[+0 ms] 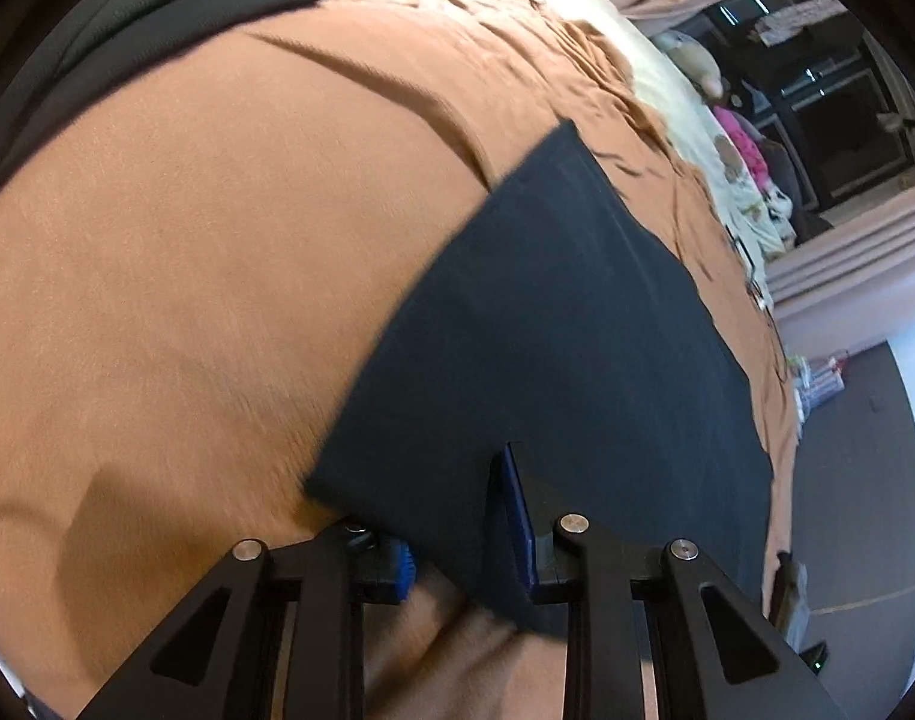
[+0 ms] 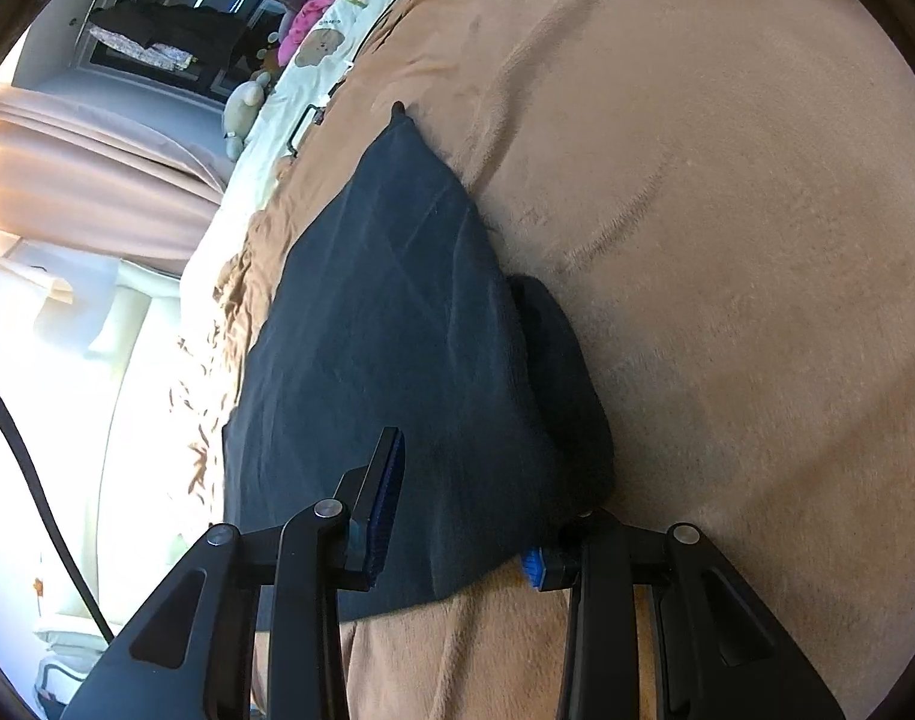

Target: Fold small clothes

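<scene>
A dark navy garment [image 1: 553, 324] lies folded flat on a brown fleece blanket [image 1: 187, 300]. My left gripper [image 1: 457, 516] is open at the garment's near edge. Its right finger [image 1: 517, 510] rests on top of the cloth, and its left finger [image 1: 391, 567] is mostly hidden under the edge. In the right wrist view the same garment [image 2: 385, 324] shows a lower layer [image 2: 568, 378] sticking out on its right side. My right gripper [image 2: 463, 510] is also open, its left finger [image 2: 382, 504] on the cloth and its right finger [image 2: 535, 567] tucked beneath.
A black garment [image 1: 127, 18] lies at the blanket's far left corner. A cream bear-print quilt [image 2: 313, 54] with plush toys [image 2: 247, 102] borders the blanket. Beyond it are pink curtains [image 1: 847, 252], a dark cabinet [image 1: 829, 108] and grey floor [image 1: 847, 480]. A black cable [image 2: 31, 480] hangs at left.
</scene>
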A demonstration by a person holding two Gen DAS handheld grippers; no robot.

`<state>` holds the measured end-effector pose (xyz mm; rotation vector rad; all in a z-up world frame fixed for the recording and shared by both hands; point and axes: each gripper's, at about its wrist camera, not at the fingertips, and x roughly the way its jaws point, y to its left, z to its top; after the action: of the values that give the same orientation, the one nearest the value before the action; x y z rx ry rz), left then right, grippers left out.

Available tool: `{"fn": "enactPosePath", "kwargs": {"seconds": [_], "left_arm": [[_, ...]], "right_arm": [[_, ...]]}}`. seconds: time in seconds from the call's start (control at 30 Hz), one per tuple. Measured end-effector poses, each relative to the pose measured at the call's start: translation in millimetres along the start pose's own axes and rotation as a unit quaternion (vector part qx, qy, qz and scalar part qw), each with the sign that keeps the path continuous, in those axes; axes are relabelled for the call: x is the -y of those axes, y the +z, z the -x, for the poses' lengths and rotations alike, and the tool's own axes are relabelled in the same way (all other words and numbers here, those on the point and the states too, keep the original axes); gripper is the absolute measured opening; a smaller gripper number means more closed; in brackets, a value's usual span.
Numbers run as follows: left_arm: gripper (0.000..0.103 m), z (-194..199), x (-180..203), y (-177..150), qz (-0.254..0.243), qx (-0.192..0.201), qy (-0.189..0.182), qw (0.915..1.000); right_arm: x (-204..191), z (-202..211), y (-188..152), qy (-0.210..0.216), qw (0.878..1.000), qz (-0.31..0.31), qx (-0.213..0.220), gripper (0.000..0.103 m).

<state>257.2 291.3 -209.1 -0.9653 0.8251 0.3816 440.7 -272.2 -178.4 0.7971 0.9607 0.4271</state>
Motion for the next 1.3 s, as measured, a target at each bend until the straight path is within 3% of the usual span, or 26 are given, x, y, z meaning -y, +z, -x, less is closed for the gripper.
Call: {"fn": "enactPosePath", "kwargs": {"seconds": [0.07,0.2,0.27,0.47,0.73,0.97,1.3], "left_arm": [[0.024,-0.7,-0.9,4.3,0.004,0.005,0.005,1.0000],[0.008,-1.4,-1.6,9.7,-0.004,0.003,0.013,0.9999],[0.006,3.7,-1.4,10.4,-0.013,0.012,0.019,0.9997],[0.004,19.6,9.4,18.5,-0.029,0.029,0.018,0.9990],[0.004,65.4,20.8,27.3,-0.044,0.054,-0.016,0.9974],[0.004,94.5,5.0,15.2,-0.044,0.052,-0.040,0.9968],[0.004,111.4,-37.3,-22.2,-0.025,0.039,-0.066,0.9967]], "right_arm": [[-3.3,0.0,3.2,-0.009,1.000,0.000,0.009,0.030],[-13.0,-2.1,3.5,-0.048,0.999,0.012,0.019,0.004],[-18.8,-1.6,2.8,-0.052,0.998,0.013,0.019,0.002],[-46.3,20.4,0.4,-0.066,0.996,0.033,0.045,0.000],[-73.6,47.6,-20.4,-0.050,0.995,0.062,0.060,0.000],[-48.1,75.4,-38.9,-0.022,0.997,0.059,0.045,0.000],[-16.0,99.1,-59.8,-0.018,0.998,0.063,0.019,0.000]]}}
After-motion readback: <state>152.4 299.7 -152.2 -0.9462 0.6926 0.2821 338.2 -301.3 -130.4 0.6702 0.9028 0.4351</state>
